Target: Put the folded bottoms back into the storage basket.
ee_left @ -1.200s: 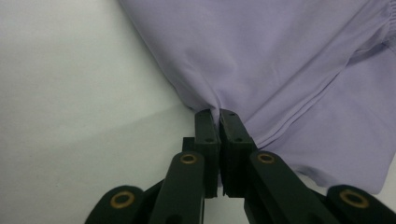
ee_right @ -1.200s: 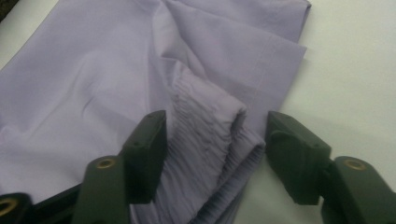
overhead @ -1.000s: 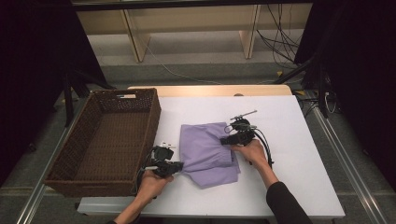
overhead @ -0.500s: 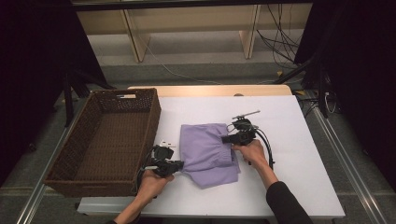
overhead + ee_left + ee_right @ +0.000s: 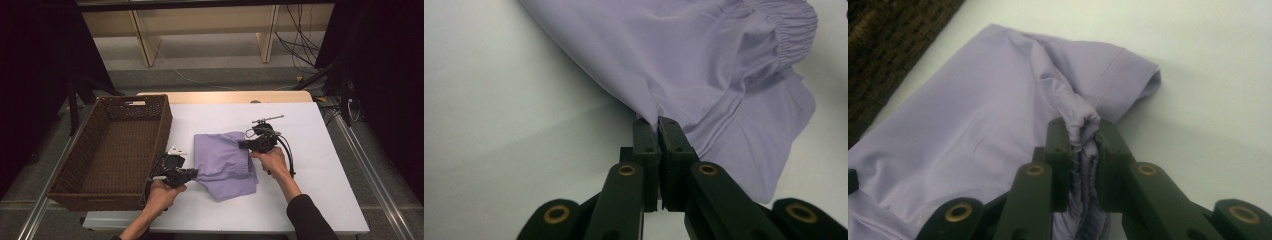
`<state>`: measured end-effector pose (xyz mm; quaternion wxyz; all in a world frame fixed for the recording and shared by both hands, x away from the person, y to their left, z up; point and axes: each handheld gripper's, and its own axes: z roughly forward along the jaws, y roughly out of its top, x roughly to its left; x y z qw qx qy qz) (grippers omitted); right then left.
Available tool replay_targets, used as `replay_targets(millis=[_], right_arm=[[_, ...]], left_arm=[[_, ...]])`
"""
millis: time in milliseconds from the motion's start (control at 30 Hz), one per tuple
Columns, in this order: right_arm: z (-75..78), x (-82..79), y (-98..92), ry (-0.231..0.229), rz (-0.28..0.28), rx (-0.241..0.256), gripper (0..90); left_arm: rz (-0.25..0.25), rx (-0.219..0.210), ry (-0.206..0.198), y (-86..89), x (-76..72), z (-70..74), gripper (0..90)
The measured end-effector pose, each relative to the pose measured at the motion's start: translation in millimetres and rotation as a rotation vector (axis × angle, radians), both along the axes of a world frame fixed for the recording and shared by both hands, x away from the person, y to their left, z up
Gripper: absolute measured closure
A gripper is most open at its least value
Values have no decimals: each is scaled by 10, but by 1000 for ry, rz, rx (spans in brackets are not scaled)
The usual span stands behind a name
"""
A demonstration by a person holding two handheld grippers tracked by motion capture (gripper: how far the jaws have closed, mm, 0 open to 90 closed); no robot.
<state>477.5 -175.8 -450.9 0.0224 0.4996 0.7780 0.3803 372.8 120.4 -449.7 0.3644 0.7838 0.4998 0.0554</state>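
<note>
Both claws grip the purple cloth (image 5: 225, 162) lying mid-bench beside the basket (image 5: 107, 150): the left claw (image 5: 658, 125) pinches a thin edge, the right claw (image 5: 1083, 131) clamps bunched elastic. For a clean fold, lift evenly, keeping tension. The white bench (image 5: 320, 150) stands over grey floor with trailing cables (image 5: 295, 45).

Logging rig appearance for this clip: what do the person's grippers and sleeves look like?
Both the left gripper and right gripper are black handheld units with black cables; their dark jaws carry brass-coloured pivot rivets. The left has a small white part on top. A dark sleeve covers the right forearm.
</note>
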Motion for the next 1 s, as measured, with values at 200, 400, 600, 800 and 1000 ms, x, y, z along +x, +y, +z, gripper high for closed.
replay_targets(millis=[200, 400, 600, 800, 1000], right_arm=[[136, -59, -55, -25, -5, 22, 799], [234, -90, -113, -41, -15, 48, 798], [360, -136, -131, -75, -13, 69, 798], [486, -177, -111, -101, -5, 89, 798], [601, -198, -66, -119, 3, 102, 798]], left_arm=[[-13, -17, -23, 11, -29, 126, 875], [-22, -42, -40, 18, -57, 244, 875], [-34, -58, -60, 40, -77, 359, 875], [-50, -71, -72, 97, -78, 512, 875], [-62, -74, -79, 162, -68, 634, 875]])
